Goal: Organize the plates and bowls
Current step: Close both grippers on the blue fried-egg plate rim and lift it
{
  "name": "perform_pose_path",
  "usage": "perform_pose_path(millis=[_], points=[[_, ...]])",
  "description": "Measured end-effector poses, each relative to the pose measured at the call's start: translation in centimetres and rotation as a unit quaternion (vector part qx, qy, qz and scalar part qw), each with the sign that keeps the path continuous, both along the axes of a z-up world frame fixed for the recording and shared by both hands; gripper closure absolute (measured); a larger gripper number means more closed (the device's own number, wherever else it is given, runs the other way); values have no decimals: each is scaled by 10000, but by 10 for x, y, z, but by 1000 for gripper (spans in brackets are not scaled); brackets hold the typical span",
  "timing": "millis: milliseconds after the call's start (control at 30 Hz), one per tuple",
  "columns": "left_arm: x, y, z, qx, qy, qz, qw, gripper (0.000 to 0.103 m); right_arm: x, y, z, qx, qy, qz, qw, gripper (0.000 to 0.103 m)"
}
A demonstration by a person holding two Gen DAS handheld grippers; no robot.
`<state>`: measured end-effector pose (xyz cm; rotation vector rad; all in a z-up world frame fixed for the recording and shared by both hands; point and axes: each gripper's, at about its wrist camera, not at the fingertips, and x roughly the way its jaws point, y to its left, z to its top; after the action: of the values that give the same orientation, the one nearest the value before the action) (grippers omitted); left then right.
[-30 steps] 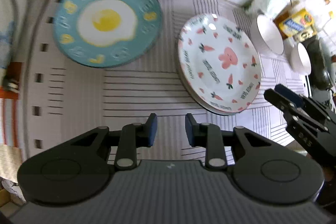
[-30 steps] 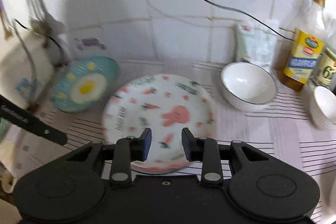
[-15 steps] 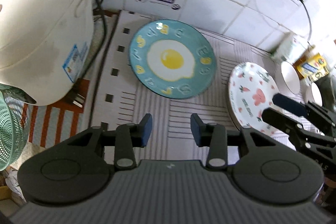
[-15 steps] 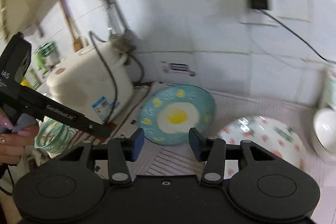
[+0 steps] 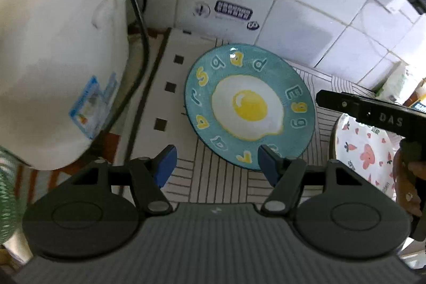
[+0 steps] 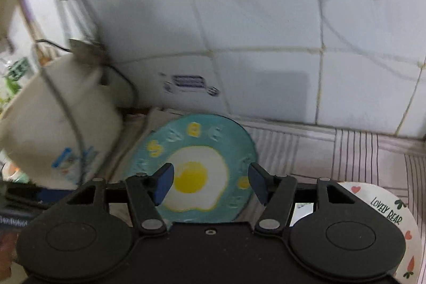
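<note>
Both grippers are closing in on the teal egg plate, which lies flat on the striped mat on the counter, at the centre of the left wrist view and just above the jaws in the right wrist view. The step in hand looks like the approach to picking this plate up, probably to stack it with the carrot plate, which sits at the right edge of the left wrist view, just beside the teal one and apart from it.

The left gripper has its jaws opening, about halfway apart, with nothing between them; the near rim of the plate lies just past its right fingertip. The right gripper is likewise opening to a middling gap and holds nothing, the egg yolk showing through the gap. In the left wrist view the right gripper's body reaches in from the right edge above the carrot plate, with the person's hand on its handle.

A white rice cooker fills the upper left of the left wrist view, close to the plate's far side, so there is little room there.

The next move calls for lowering one set of jaws onto the plate's rim, one pad above and one below, which is awkward since the plate sits flush on the mat; tilting or sliding it first may help
</note>
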<state>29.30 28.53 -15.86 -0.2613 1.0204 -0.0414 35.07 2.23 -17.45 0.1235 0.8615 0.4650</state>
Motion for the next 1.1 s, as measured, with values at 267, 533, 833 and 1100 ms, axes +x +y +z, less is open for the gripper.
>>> perform_pose_path(millis=[267, 533, 833, 1100], points=[[30, -6, -40, 81, 274, 238, 9993, 37, 34, 0, -34, -1, 436, -42, 9990, 37], [42, -3, -56, -76, 461, 259, 9986, 64, 57, -3, -54, 138, 730, -17, 9972, 71], [51, 10, -66, -659, 576, 293, 9957, 79, 67, -5, -67, 324, 1095, -156, 9933, 81], [48, 14, -63, -746, 563, 127, 9955, 78, 56, -7, -56, 356, 850, 109, 9957, 87]])
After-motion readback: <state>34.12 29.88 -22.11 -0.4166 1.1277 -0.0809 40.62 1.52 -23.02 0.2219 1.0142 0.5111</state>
